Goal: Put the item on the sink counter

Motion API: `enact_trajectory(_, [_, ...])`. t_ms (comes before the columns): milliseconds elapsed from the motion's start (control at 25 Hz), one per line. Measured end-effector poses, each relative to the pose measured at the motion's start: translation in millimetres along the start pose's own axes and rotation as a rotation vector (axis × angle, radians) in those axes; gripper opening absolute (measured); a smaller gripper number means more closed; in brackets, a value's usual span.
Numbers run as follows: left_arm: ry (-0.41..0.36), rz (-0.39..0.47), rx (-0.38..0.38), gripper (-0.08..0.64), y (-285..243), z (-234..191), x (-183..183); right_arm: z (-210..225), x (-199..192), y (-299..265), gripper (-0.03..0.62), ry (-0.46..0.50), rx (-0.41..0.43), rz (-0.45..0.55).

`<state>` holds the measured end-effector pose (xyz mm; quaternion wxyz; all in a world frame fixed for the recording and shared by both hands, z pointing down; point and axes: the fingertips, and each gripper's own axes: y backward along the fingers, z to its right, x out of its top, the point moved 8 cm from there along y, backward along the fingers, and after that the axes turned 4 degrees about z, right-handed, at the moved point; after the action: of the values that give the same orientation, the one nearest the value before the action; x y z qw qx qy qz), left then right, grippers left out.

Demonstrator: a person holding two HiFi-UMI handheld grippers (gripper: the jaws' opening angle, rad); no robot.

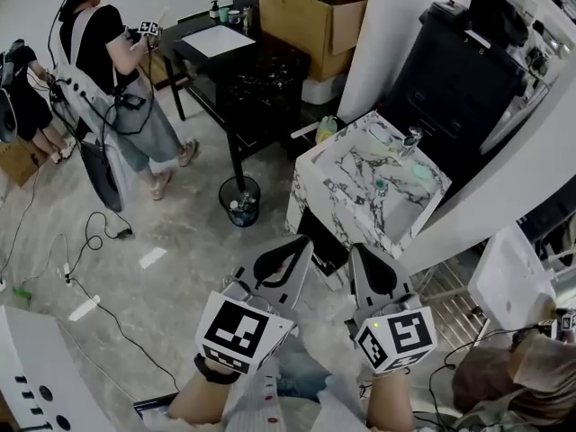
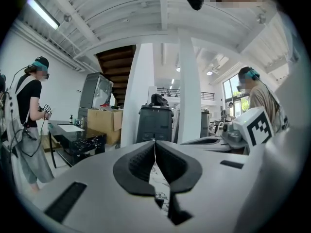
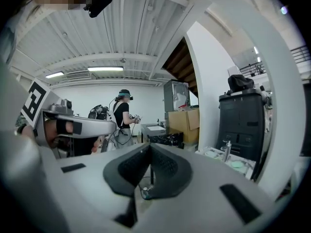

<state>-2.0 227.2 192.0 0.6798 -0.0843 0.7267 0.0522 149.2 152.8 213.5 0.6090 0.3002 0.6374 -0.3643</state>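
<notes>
The marble-patterned sink counter (image 1: 346,192) stands ahead of me in the head view, with a faucet (image 1: 411,139) at its back and a pale green thing (image 1: 423,174) in the basin. A yellow-green bottle (image 1: 326,129) stands at its far left edge. My left gripper (image 1: 304,241) and right gripper (image 1: 356,248) are side by side just short of the counter's near edge. Both are shut with nothing between the pads. The left gripper (image 2: 154,141) shows its tips touching. The right gripper (image 3: 149,144) looks past the faucet (image 3: 227,150) on the sink counter (image 3: 216,154).
A round bin (image 1: 239,201) sits on the floor left of the counter, beside a black table (image 1: 252,75) and a cardboard box (image 1: 315,12). A black machine (image 1: 450,70) stands behind the sink. A person (image 1: 108,70) stands at far left; cables (image 1: 99,232) trail on the floor.
</notes>
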Motion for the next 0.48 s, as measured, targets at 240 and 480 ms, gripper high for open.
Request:
enact_trajectory(240, [0.015, 0.003, -0.031, 0.017, -56.2, -25.9, 1.0, 43.1, 5.5, -37.8, 0.009, 0.004, -0.046, -0.006])
enact_trajectory(480, [0.008, -0.004, -0.112, 0.017, -122.1, -48.0, 5.5, 80.6, -0.1, -72.4, 0.011, -0.016, -0.11, -0.03])
